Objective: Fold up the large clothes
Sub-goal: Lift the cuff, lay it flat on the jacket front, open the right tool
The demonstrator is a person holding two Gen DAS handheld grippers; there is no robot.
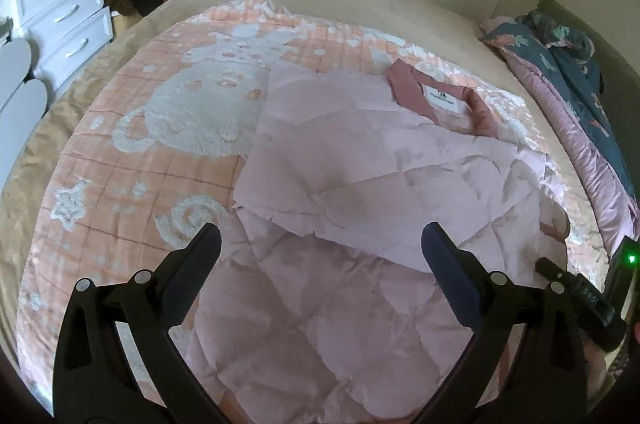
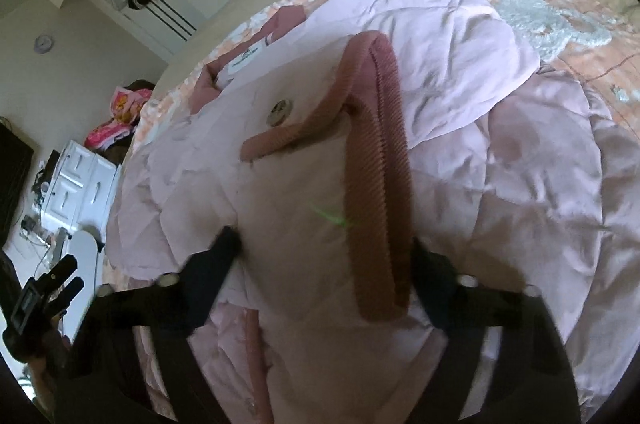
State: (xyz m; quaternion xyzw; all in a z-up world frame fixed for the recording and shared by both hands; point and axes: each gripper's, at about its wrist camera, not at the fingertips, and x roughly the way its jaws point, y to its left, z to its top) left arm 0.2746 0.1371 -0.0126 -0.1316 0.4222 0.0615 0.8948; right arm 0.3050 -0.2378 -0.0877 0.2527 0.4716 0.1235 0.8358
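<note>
The pale pink quilted jacket [image 1: 360, 159] lies on the bed, on a peach blanket [image 1: 132, 127] with white plush figures. In the left wrist view it fills the middle and the lower part of the frame, with its darker pink collar [image 1: 412, 83] and a white label at the upper right. Its long axis runs from this collar down toward the lower centre.

In the right wrist view a sleeve end with a ribbed, dusty pink cuff [image 2: 380, 167] rises in the centre of the frame, directly between the two fingers of the right gripper [image 2: 324, 252]. The jaws stand half spread around this fabric. The picture is blurred here, so I cannot tell if the pads already press on it. A round button [image 2: 279, 111] sits just to the left of the cuff.

The left gripper [image 1: 320, 244] hangs over the lower part of the jacket with jaws wide apart and nothing between them.

The right hand is clearly nearer to the sleeve, so I judge that the coming move belongs to it.
</note>
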